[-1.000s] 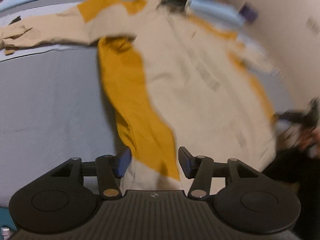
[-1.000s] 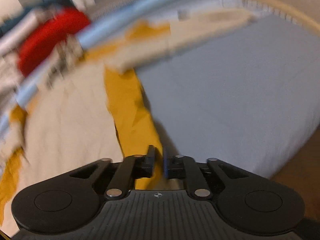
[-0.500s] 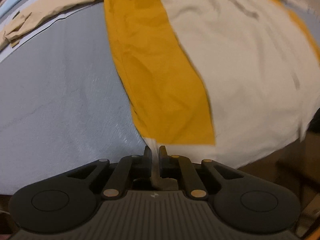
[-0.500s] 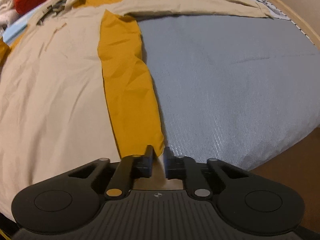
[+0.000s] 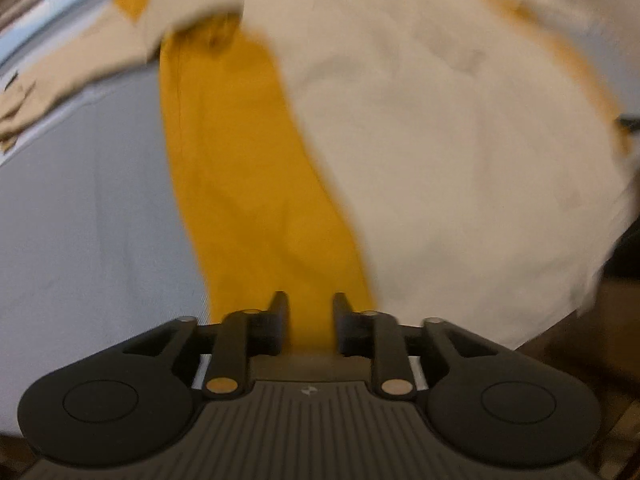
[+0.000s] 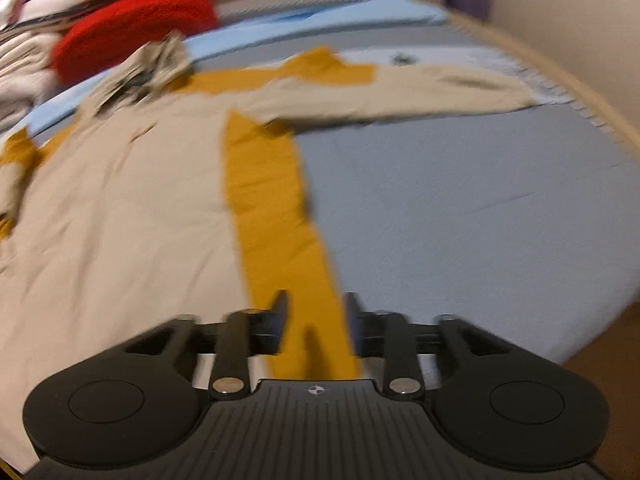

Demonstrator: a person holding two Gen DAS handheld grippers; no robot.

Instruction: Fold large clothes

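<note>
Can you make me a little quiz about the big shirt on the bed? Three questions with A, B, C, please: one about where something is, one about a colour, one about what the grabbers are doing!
1. Where is the red pile?
A. beyond the shirt's collar end
B. on the floor
C. on the outstretched sleeve

2. What colour is the shirt's side stripe?
A. green
B. mustard yellow
C. black

3. How is the right gripper now?
A. clamped on the red pile
B. fingers apart, pinching nothing
C. out of sight

Answers:
1 A, it lies past the shirt at the bed's far end.
2 B, mustard beside beige.
3 B, its fingers have just been opening, stripe loose between them.
</note>
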